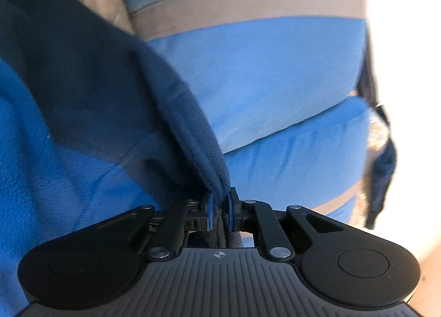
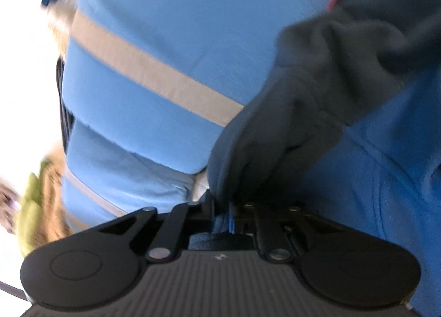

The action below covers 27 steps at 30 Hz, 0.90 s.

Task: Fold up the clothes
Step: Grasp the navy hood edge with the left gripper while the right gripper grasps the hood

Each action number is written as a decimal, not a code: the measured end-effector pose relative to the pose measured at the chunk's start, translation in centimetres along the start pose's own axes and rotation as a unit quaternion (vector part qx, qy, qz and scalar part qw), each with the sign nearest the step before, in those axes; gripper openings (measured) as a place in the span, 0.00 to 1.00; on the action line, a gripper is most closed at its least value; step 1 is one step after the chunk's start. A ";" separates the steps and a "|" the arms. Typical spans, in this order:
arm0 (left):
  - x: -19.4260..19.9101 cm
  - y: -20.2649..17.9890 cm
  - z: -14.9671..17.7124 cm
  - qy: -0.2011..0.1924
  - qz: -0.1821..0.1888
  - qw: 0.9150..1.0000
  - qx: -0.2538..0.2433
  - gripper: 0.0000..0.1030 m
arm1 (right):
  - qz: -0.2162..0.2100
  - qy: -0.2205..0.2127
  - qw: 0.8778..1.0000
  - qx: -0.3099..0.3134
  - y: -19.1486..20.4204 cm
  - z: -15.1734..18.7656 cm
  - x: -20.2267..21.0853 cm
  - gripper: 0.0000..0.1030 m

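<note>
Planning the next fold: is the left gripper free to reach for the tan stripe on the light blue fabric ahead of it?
Probably not yet. The left gripper is shut on the dark blue fleece, which drapes leftward; the tan stripe itself lies uncovered ahead.

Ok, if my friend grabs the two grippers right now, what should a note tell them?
Left gripper: shut on a dark blue fleece fold.
Right gripper: shut on dark fleece too.
The fleece garment lies over bright blue fleece, in front of a light blue cushion with a beige stripe.
Done: both edges pinched.
Left: carry the fold over, lay it flat, let go.
</note>
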<state>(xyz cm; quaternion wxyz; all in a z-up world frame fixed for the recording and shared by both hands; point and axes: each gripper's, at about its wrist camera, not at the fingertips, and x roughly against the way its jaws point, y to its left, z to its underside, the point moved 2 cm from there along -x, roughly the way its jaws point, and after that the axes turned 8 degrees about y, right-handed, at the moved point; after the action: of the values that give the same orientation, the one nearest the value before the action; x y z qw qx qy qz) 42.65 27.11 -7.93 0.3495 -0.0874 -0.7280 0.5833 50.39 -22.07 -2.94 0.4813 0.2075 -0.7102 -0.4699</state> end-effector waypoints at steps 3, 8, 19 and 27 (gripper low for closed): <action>-0.7 0.5 0.4 0.001 -0.019 1.000 -0.003 0.35 | 0.016 0.012 1.000 -0.015 -1.5 0.0 -1.0 0.17; -1.0 -0.2 1.9 0.032 -0.023 0.998 -0.054 0.65 | 0.032 -0.005 0.997 0.075 -0.5 1.0 -1.0 0.83; -4.7 -0.4 4.0 0.151 0.008 0.980 -0.127 0.15 | 0.011 0.031 0.984 0.176 -1.5 2.5 -3.9 0.46; -2.0 -2.3 4.1 0.155 0.063 0.982 -0.089 0.13 | -0.067 0.057 0.987 0.131 0.5 2.3 -2.0 0.15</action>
<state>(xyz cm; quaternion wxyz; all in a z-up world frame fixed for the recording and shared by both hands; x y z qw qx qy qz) 42.32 22.12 -6.93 0.4115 -0.2525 -0.7072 0.5165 49.36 -19.23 -3.67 0.4571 0.3428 -0.7213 -0.3915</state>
